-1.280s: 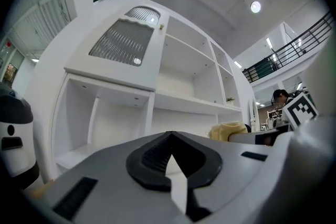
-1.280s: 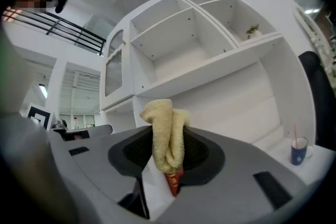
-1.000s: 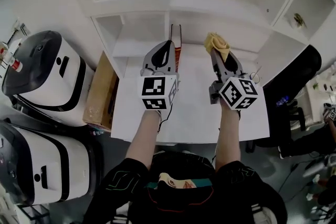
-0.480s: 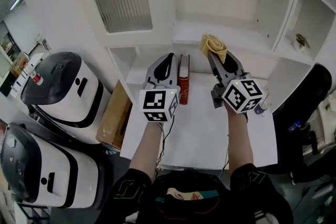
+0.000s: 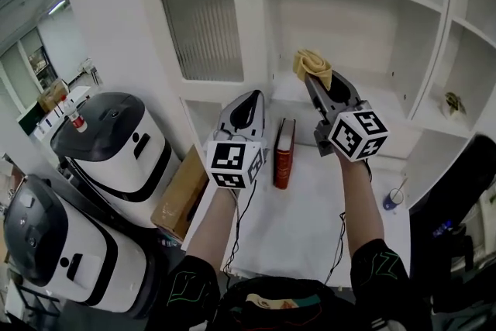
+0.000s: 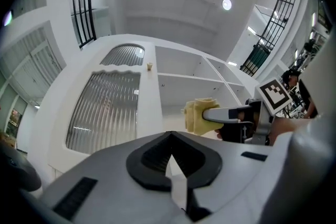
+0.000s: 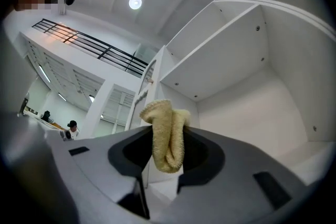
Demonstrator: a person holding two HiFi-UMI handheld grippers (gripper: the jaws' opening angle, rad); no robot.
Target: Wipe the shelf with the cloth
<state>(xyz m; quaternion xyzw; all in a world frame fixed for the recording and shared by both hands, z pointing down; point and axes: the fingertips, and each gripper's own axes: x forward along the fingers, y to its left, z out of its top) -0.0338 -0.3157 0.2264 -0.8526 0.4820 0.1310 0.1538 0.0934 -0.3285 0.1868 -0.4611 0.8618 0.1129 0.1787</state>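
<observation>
White shelving fills the upper frame. At top centre the right gripper pinches a folded yellow cloth near the shelf. Lower down, the left gripper, closed on nothing, hangs beside the upright red book. A careless sweep could topple it or pull the cloth loose.

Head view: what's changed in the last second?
The right tool, shut on the yellow cloth, has risen from the table up to the open shelf; the left tool rose alongside. Unchanged: cloth clamped, left tool shut and empty, red book on the table.
</observation>
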